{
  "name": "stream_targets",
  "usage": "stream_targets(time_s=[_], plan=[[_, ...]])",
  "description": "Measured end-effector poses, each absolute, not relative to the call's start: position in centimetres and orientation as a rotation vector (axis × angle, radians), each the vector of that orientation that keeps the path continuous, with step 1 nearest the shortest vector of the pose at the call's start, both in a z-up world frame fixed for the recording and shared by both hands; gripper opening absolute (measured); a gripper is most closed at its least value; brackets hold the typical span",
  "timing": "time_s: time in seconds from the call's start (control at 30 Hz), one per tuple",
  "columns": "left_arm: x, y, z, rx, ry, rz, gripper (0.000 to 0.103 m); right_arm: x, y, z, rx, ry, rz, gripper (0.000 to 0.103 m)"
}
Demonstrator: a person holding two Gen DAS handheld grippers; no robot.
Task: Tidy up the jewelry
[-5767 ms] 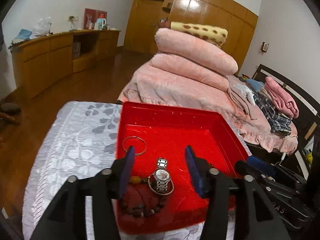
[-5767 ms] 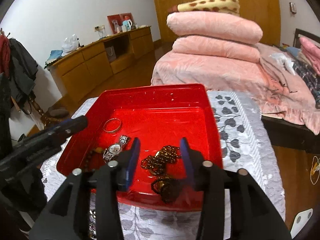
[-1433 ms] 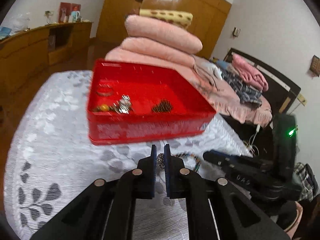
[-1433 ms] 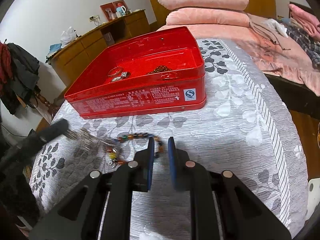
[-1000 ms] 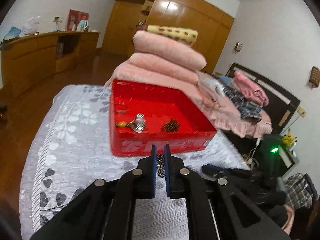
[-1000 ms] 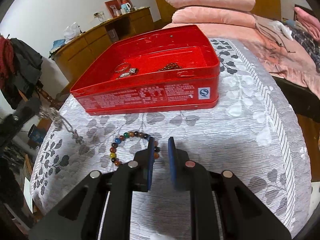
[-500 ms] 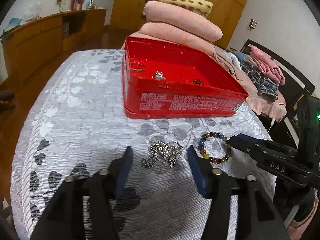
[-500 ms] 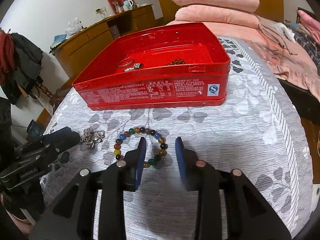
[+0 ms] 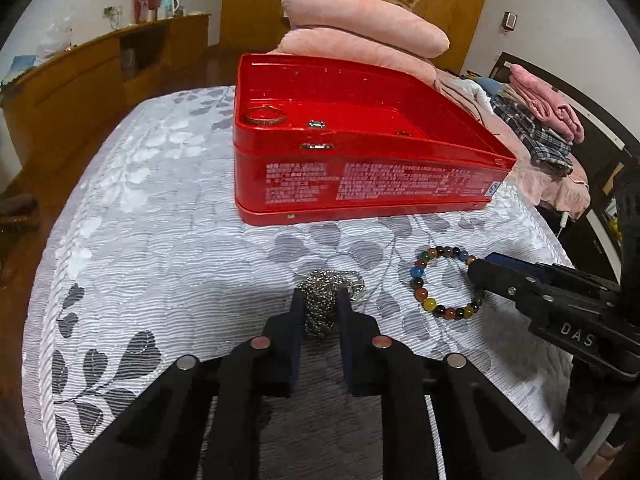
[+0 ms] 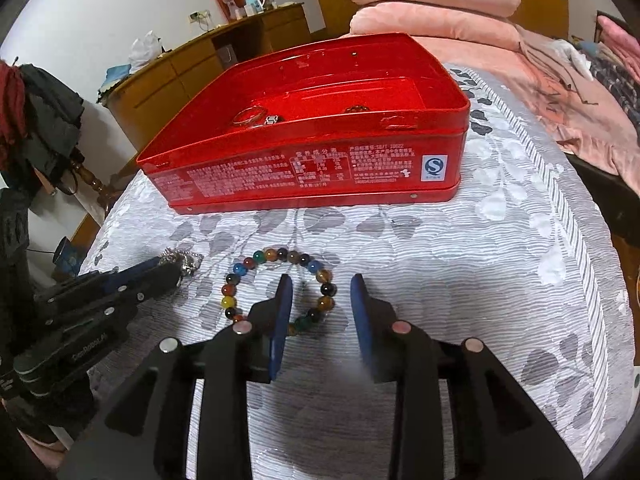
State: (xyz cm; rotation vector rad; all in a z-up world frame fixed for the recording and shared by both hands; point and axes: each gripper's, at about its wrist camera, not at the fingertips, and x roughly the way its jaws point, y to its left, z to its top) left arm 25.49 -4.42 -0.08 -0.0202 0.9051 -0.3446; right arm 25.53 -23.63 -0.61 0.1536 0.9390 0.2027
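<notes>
Presently the left gripper (image 9: 321,300) jaws are closing on one silver chain (image 9: 326,286). Right gripper (image 10: 321,292) stands partly open, straddling one beaded bracelet (image 10: 276,284); grip uncertain.

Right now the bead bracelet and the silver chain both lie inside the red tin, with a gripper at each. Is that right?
Not quite. The bead bracelet and the silver chain lie on the cloth in front of the red tin, not inside it. The left gripper is closing around the chain, and the right gripper has open fingers astride the bracelet's beads. Both wrist views show it.
</notes>
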Motion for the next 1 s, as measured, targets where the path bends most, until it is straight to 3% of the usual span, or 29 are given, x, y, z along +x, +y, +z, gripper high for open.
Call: stream_targets(time_s=[0.33, 0.43, 0.53, 1.0], plan=[[25.5, -3.7, 0.1, -0.074, 0.899, -0.344, 0.015, 25.7, -23.4, -1.0, 0.144, 0.946, 0.204, 0.028], [25.4, -3.7, 0.2, -0.076, 0.896, -0.348, 0.015, 25.6, -22.9, -1.0, 0.122, 0.948, 0.191, 0.013], [25.2, -3.7, 0.4, -0.074, 0.889, -0.349, 0.015, 25.6, -23.0, -1.0, 0.124, 0.949, 0.193, 0.007], [24.9, -3.9, 2.4, -0.071, 0.839, -0.350, 0.015, 24.4, -23.2, 3.0, 0.100, 0.852, 0.194, 0.007]])
